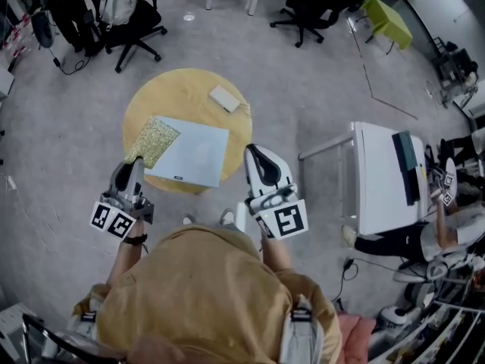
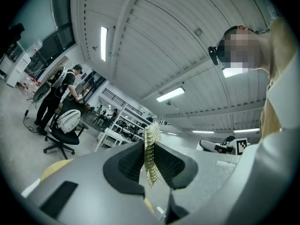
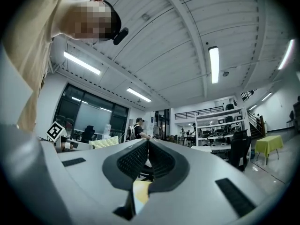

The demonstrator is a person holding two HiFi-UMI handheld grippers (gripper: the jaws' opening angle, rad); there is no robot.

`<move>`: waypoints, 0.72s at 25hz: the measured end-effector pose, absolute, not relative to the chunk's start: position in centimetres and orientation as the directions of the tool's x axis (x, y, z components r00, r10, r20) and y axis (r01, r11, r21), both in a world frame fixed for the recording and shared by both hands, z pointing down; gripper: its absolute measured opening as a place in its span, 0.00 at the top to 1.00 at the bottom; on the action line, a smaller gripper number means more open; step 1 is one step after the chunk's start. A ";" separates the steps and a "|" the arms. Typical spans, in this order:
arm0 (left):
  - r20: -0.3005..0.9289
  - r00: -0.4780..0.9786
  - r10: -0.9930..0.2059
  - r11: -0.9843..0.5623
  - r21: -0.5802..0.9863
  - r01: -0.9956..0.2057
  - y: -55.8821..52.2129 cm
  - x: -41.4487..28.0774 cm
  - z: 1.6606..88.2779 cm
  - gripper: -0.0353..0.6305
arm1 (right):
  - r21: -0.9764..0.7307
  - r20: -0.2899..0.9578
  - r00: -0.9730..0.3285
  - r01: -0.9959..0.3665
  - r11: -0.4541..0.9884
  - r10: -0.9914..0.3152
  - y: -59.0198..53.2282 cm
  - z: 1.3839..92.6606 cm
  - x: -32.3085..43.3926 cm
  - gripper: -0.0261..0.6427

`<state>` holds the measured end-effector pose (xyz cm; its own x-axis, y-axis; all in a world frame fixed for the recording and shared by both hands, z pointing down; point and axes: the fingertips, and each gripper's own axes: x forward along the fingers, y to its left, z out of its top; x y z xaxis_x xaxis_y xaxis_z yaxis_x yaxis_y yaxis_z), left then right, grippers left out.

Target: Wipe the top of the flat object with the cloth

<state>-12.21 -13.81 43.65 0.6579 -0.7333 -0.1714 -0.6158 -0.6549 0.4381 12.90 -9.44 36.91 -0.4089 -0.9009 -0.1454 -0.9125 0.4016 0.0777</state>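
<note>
A light blue flat board (image 1: 189,152) lies on a round yellow table (image 1: 178,89). A glittery yellow-green cloth (image 1: 152,140) rests at the board's left edge, partly over its corner. My left gripper (image 1: 136,165) reaches the cloth's near end from the table's front left. In the left gripper view the left gripper (image 2: 149,143) is shut on a fold of the cloth (image 2: 151,159), which stands up between the pads. My right gripper (image 1: 255,153) hovers at the table's right edge beside the board. In the right gripper view the right gripper (image 3: 147,143) is shut with nothing in it.
A small white block (image 1: 224,98) lies at the table's far side. Office chairs (image 1: 130,23) stand behind the table. A white desk (image 1: 383,174) stands to the right, with a person (image 1: 424,237) beside it. A green table (image 1: 388,21) is far right.
</note>
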 end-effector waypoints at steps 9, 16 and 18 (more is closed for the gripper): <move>-0.122 0.632 -0.765 -0.600 0.490 -0.632 -14.1 -10.8 44.9 0.85 | 0.048 -0.138 -0.477 -0.879 0.475 -0.868 -12.5 36.8 12.7 0.96; -0.056 0.627 -0.777 -0.555 0.532 -0.640 -14.7 -9.8 48.8 0.85 | 0.035 -0.132 -0.512 -0.858 0.512 -0.849 -13.4 36.9 12.8 0.96; -0.027 0.630 -0.776 -0.538 0.547 -0.641 -14.6 -9.5 50.4 0.85 | 0.033 -0.128 -0.519 -0.854 0.519 -0.845 -13.3 36.6 12.8 0.96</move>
